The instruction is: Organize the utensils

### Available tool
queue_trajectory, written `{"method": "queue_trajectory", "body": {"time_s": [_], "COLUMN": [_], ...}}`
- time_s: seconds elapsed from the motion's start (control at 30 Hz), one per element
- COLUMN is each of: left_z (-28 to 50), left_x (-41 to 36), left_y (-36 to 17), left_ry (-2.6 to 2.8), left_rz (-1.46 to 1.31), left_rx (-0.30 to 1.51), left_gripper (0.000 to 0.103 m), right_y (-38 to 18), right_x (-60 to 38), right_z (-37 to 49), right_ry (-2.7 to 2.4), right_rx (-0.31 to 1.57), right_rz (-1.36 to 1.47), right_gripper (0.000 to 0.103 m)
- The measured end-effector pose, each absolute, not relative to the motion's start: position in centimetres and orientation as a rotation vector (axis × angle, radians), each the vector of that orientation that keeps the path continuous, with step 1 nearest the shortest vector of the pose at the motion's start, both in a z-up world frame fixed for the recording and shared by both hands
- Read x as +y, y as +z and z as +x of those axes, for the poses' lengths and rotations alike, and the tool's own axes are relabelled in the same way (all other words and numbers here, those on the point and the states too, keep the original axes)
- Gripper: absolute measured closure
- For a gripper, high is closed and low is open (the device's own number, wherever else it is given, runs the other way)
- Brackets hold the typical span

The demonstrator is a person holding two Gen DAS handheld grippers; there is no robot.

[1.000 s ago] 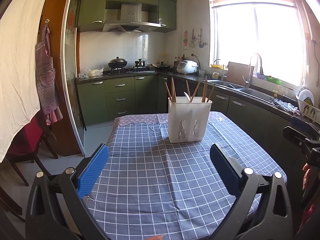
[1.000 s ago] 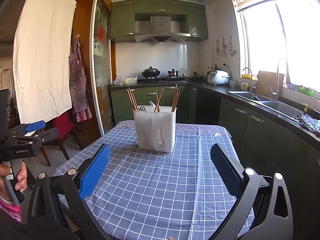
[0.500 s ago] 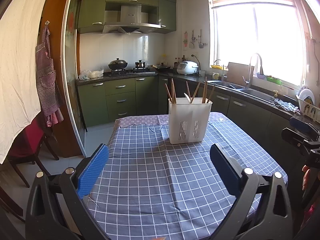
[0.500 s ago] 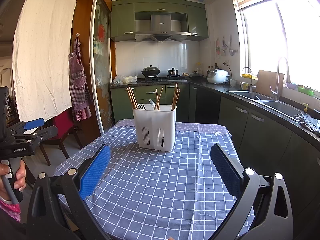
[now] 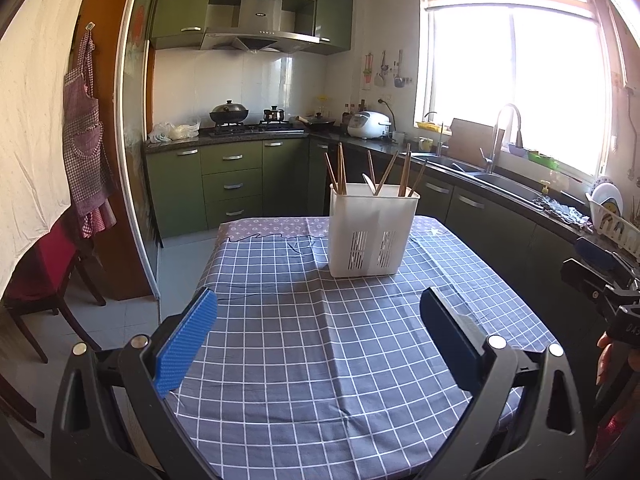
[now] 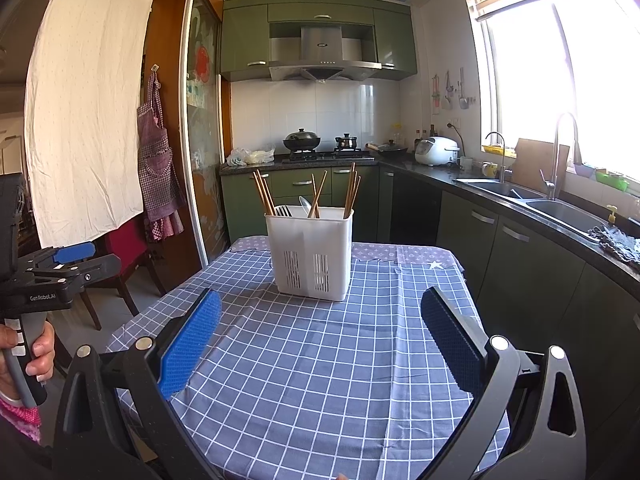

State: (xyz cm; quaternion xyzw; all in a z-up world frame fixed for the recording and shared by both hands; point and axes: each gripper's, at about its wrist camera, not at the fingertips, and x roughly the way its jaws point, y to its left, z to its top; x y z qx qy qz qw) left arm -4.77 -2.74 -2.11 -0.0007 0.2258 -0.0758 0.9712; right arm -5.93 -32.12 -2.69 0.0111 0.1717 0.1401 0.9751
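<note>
A white slotted utensil holder (image 5: 370, 234) (image 6: 311, 254) stands upright near the far end of the blue checked tablecloth (image 5: 320, 352) (image 6: 320, 360). Wooden chopsticks (image 5: 340, 170) (image 6: 264, 194), a spoon (image 6: 305, 204) and a fork (image 6: 283, 211) stick out of it. My left gripper (image 5: 318, 326) is open above the near part of the table, well short of the holder, with nothing between its fingers. My right gripper (image 6: 320, 326) is likewise open and holds nothing. In the right wrist view the left gripper (image 6: 60, 260) shows at the left edge, held by a hand (image 6: 38, 354).
A red chair (image 5: 44, 268) stands left of the table by the wooden door frame. Green cabinets and a dark counter with a sink (image 5: 492, 182) run along the right. A stove with pots (image 5: 230, 114) is at the back. The other gripper's body (image 5: 600, 284) shows at the right edge.
Both grippers have drifted back and up very slightly; the holder sits a little smaller in view. Both stay open and nothing on the table has moved.
</note>
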Motion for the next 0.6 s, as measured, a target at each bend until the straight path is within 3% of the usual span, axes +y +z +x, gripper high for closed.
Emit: {"method": "queue_trajectory", "body": {"time_s": [0.6], "left_z": [-1.5], "left_x": [-2.2], "left_y": [-4.3], "left_ry": [-0.074], "left_rz": [0.035], "left_rx": [0.531], "left_gripper": [0.007], "right_y": [-4.2], "right_x": [-32.1], "right_z": [-3.7], "right_ry": [0.28], "right_rx": [0.406], "right_rz": [0.03], "right_gripper": [0.004]}}
